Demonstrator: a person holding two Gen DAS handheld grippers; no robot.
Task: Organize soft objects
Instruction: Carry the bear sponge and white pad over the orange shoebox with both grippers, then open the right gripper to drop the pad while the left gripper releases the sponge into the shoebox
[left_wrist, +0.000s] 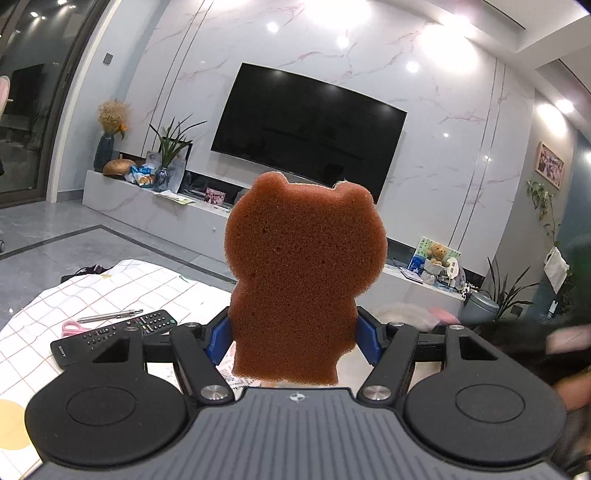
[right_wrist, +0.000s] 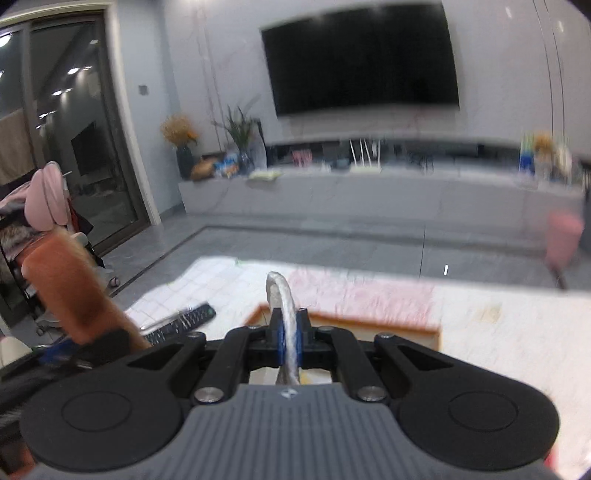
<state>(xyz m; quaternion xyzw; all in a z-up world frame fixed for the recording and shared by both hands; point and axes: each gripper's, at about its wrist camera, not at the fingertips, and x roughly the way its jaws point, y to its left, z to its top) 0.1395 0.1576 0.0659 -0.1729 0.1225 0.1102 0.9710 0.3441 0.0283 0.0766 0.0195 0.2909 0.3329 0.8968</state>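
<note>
A brown bear-shaped sponge stands upright between the blue pads of my left gripper, which is shut on its lower part. In the right wrist view the same sponge shows edge-on at the left. My right gripper is shut on a thin whitish-grey strip of soft material that curves up out of the pads. What the strip is stays unclear in the blur. The right gripper hangs over a wooden-rimmed tray on the table.
The table carries a white checked cloth with a black remote, a pen and pink scissors. A pink fluffy cloth lies behind the tray. Beyond are grey floor, a TV and a low cabinet.
</note>
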